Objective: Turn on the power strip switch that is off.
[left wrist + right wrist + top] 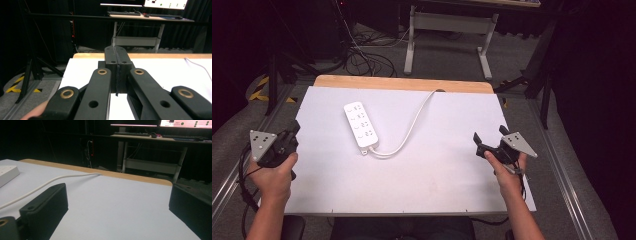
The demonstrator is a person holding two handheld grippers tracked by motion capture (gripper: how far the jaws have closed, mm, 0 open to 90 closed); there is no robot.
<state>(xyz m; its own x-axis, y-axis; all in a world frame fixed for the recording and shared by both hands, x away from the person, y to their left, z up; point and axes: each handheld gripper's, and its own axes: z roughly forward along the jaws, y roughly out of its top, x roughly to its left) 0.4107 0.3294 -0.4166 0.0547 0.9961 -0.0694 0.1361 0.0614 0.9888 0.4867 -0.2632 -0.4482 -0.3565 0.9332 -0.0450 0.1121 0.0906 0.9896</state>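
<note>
Nothing looks started yet: your left claw (pixel 292 131) at 9 o'clock is closed and empty, your right claw (pixel 490 137) at 3 o'clock is wide open, and the white power strip (pixel 360 124) lies untouched mid-worktop (pixel 437 180).

From the high view I see the desk (pixel 427 185) filling the middle of the frame. A power strip (pixel 360 124) lies on it, left of centre, and its cord (pixel 412 122) runs up to the desk's far edge. My left claw (pixel 293 131) sits at the desk's left edge, my right claw (pixel 488 136) near the right edge. Another table (pixel 452 22) stands behind, at top centre.
</note>
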